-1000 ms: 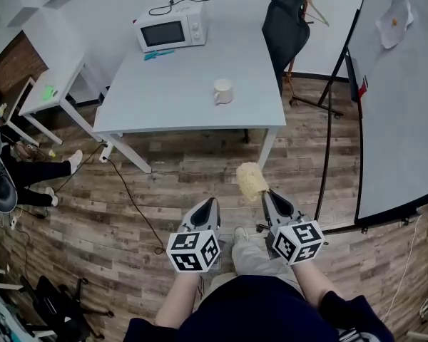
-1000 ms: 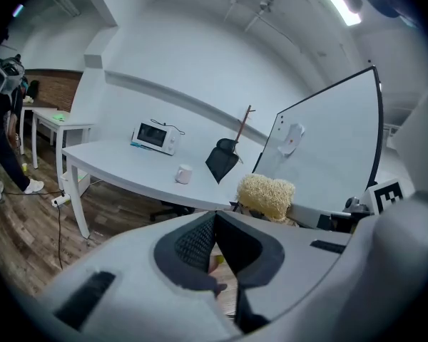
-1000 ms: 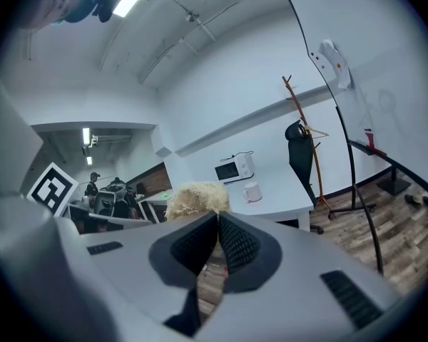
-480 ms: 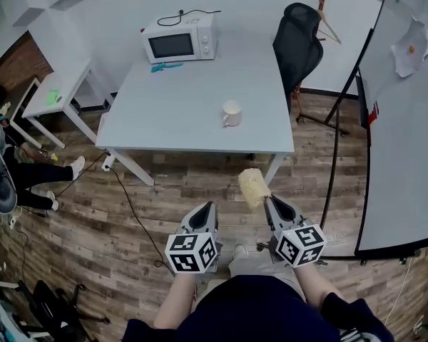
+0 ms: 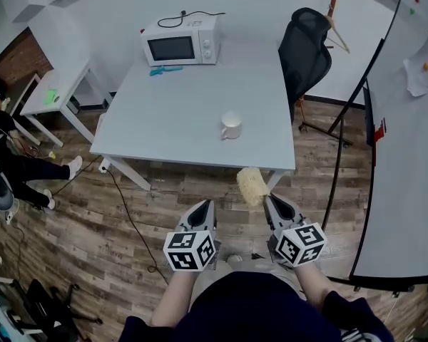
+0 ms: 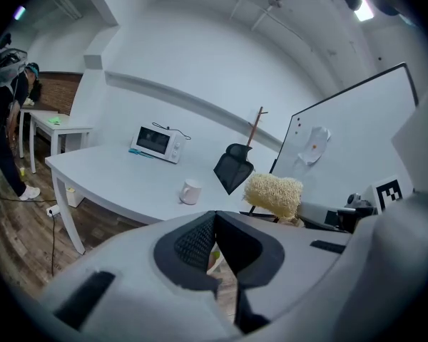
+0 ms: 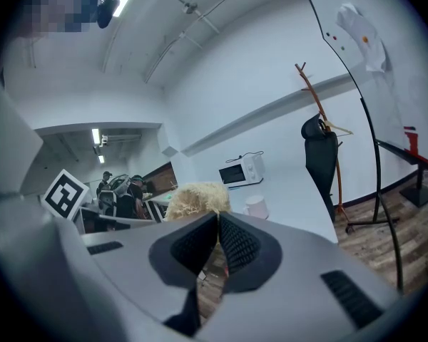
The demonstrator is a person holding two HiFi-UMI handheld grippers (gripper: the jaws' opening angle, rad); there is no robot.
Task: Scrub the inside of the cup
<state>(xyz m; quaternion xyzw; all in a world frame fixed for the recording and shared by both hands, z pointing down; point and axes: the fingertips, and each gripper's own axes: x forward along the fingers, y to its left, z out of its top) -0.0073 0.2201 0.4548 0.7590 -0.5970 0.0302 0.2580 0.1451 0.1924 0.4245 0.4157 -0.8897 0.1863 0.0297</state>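
Nearer the table (image 5: 164, 105), right hand-held gripper (image 5: 271, 201) clamps scrubber (image 5: 250, 185) pointing toward cup (image 5: 231, 126); left hand-held gripper (image 5: 205, 205) closed.

Only the fuzzy head of the scrubber (image 5: 250, 185) shows; its lower end is hidden between the closed jaws of the right gripper (image 5: 269, 199). The teal item (image 5: 164, 69) beside the far microwave (image 5: 180, 41) is too small to identify. The whiteboard (image 5: 406, 155) runs off the right edge.
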